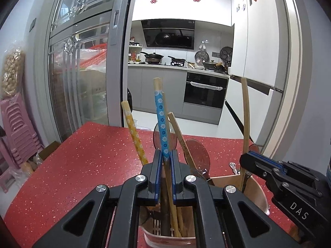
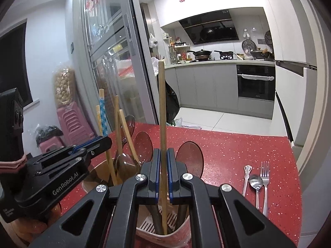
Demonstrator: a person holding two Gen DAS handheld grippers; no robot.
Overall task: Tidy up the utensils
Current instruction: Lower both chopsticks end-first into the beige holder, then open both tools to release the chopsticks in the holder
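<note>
Both tools are being lowered into the holder (image 2: 165,235): left hand-held gripper (image 1: 165,157) clamps the blue-handled utensil (image 1: 161,119), right hand-held gripper (image 2: 163,155) pinches a plain chopstick (image 2: 162,103). Next, each must let go once seated

2 close wrist views, shared holder (image 1: 256,188)

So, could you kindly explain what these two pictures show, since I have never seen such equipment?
A person holds two handheld gripping devices, each with a camera looking along its fingers. The left wrist view shows the left tool shut on a blue flowered chopstick; the right wrist view shows the right tool shut on a plain wooden chopstick. Both sticks stand in a pink utensil holder on a red speckled table. A fork and spoon lie to the right.
</note>
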